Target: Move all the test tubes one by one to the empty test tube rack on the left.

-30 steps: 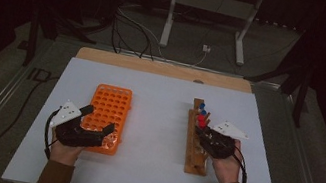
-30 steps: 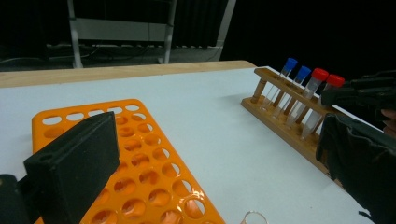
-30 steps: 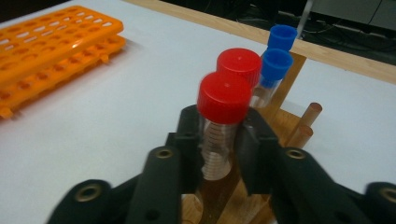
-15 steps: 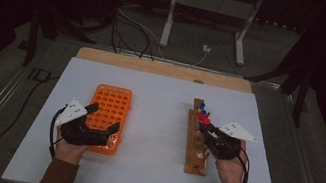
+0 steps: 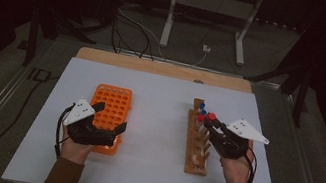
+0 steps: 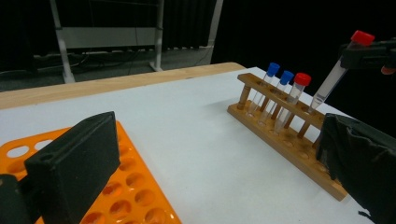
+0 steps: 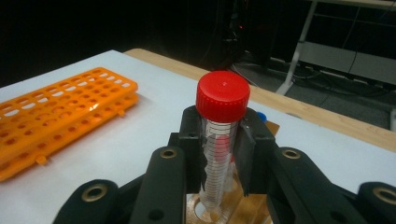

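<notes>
A wooden rack (image 5: 197, 151) lies at the table's right and holds two blue-capped tubes (image 6: 273, 70) and a red-capped tube (image 6: 301, 80). My right gripper (image 5: 210, 122) is shut on another red-capped tube (image 7: 219, 100), just below its cap. This tube (image 6: 332, 79) hangs tilted, its tip close over the rack's top rail (image 6: 299, 109). The wooden rack (image 7: 233, 212) lies right under it. My left gripper (image 5: 111, 116) is open over the near end of the orange rack (image 5: 114, 101), with nothing between its jaws. In the left gripper view the left gripper (image 6: 219, 140) has its jaws wide apart above the orange rack (image 6: 135, 186).
The white table top (image 5: 160, 121) ends in a wooden strip (image 5: 165, 69) at the far edge. Beyond it stand a metal stand (image 5: 208, 8) and cables (image 5: 132, 25) on the floor. In the right gripper view the orange rack (image 7: 56, 116) lies to the left.
My right gripper has risen with the red-capped tube, drawing it up from the wooden rack. The left hand has barely moved.
</notes>
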A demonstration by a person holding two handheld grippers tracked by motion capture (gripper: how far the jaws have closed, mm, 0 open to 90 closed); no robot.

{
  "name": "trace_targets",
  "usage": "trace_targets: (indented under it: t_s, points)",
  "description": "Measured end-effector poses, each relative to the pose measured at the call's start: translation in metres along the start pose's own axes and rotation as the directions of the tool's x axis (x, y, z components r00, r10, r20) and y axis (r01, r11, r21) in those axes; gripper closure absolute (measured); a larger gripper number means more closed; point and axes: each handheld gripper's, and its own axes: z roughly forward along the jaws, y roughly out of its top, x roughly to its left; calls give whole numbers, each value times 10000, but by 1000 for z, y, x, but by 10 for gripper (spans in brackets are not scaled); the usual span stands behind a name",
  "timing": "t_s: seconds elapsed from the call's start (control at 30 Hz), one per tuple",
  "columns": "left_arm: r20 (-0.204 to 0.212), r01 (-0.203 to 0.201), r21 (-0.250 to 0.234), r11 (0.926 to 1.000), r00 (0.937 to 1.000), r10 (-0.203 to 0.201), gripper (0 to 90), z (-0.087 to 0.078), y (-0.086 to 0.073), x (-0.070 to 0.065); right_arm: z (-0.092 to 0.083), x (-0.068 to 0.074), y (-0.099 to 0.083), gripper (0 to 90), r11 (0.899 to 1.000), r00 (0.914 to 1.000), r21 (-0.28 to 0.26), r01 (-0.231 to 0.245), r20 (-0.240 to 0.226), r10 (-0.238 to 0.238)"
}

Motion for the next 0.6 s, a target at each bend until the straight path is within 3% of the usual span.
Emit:
trace_targets:
  t_s: [0.23, 0.6]
  points:
    - [253, -52, -93, 9999, 9997, 54, 6, 8, 5, -10, 2, 8, 3, 748, 9999, 9993, -100, -27, -371, 24]
    - [707, -503, 32, 9987, 9962, 499, 13, 26, 11, -31, 10, 21, 5, 748, 9997, 9920, -49, -245, -1241, 237]
